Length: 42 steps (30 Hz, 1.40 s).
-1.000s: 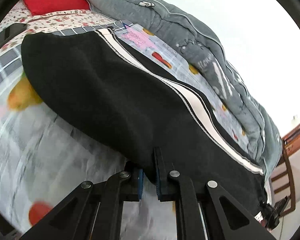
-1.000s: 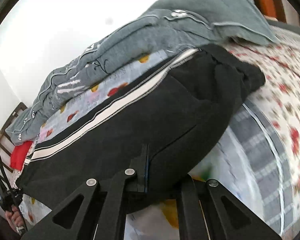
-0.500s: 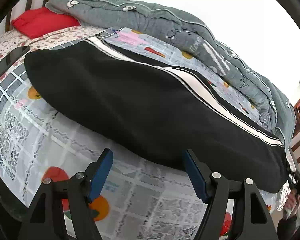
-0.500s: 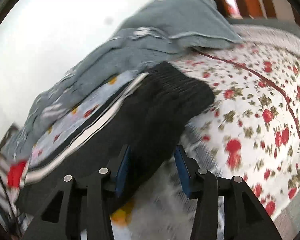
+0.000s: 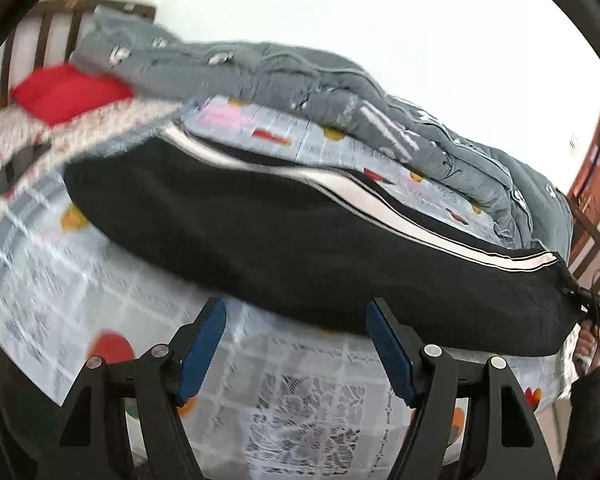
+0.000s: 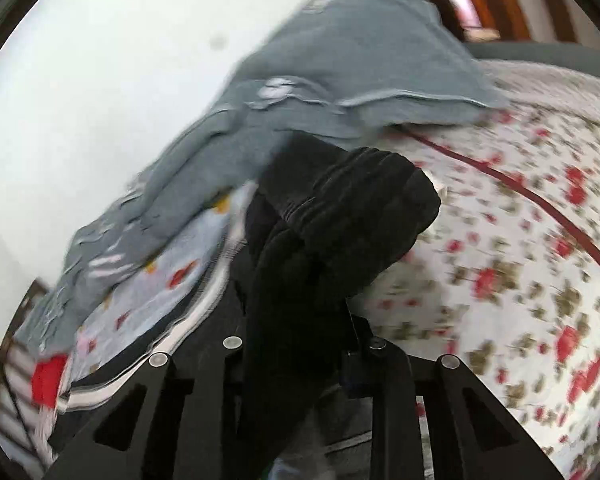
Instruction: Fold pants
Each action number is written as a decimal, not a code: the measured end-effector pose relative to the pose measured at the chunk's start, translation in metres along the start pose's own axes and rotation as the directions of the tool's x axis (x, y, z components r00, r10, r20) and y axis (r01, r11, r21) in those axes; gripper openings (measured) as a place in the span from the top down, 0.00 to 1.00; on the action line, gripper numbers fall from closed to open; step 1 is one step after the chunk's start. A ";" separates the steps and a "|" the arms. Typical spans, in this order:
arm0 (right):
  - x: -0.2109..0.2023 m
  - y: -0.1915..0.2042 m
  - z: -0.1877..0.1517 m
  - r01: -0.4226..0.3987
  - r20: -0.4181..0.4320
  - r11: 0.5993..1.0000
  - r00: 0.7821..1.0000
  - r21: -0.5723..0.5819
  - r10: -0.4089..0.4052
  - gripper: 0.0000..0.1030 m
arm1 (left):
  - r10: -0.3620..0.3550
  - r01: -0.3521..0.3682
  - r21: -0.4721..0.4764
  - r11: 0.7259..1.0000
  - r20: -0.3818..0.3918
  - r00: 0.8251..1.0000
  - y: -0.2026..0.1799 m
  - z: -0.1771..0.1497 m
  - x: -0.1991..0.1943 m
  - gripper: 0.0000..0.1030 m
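While the black track pants (image 5: 284, 248) lie across the frame's middle on the patterned bedsheet (image 5: 308, 412), left gripper (image 5: 296, 350) released and empty, right gripper (image 6: 296, 344) closing, ribbed waistband (image 6: 364, 208) between its jaws.

A bed (image 5: 308, 408) with a patterned sheet fills the frame, a rumpled grey quilt (image 5: 340, 92) against the bright white wall (image 5: 380, 12), a red pillow (image 5: 66, 92) and brown slatted headboard (image 5: 40, 36) upper left, a wooden door (image 5: 598, 148) at right.
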State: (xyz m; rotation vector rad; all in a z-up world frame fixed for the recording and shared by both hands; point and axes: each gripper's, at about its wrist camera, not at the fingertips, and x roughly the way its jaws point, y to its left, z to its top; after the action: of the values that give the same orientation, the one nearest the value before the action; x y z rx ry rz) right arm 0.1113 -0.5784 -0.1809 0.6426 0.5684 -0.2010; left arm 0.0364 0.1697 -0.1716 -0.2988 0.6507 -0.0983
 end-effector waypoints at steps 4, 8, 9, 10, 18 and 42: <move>0.015 -0.007 -0.016 0.122 -0.112 0.992 0.986 -0.039 -0.126 0.67 | 0.050 -0.052 0.048 0.997 0.030 0.998 0.002 0.016 -0.002 0.31; -0.025 0.006 -0.033 0.216 -0.012 0.965 0.975 -0.146 -0.220 0.64 | 0.076 -0.076 0.007 0.997 0.030 0.997 0.015 0.038 0.006 0.31; -0.036 0.011 -0.034 0.236 0.012 0.956 0.971 -0.172 -0.238 0.64 | 0.091 -0.091 -0.006 0.996 0.024 0.996 0.018 0.045 0.011 0.31; -0.045 0.017 -0.035 0.254 0.033 0.947 0.967 -0.196 -0.253 0.64 | 0.106 -0.106 -0.013 0.994 0.017 0.994 0.021 0.051 0.016 0.31; -0.062 0.101 -0.031 0.221 0.096 0.899 0.975 -0.378 -0.200 0.50 | 0.155 -0.157 -0.050 0.986 -0.042 0.987 0.043 0.114 0.072 0.31; 0.047 0.259 -0.083 0.094 -0.046 0.769 0.986 -0.633 -0.158 0.51 | 0.262 -0.265 -0.012 0.964 -0.111 0.959 0.116 0.182 0.179 0.81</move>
State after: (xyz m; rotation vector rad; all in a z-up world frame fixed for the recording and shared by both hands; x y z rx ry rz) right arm 0.2039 -0.3229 -0.1296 -0.0476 0.7273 -0.0925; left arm 0.2893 0.2915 -0.1737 -0.2312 0.7949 0.1515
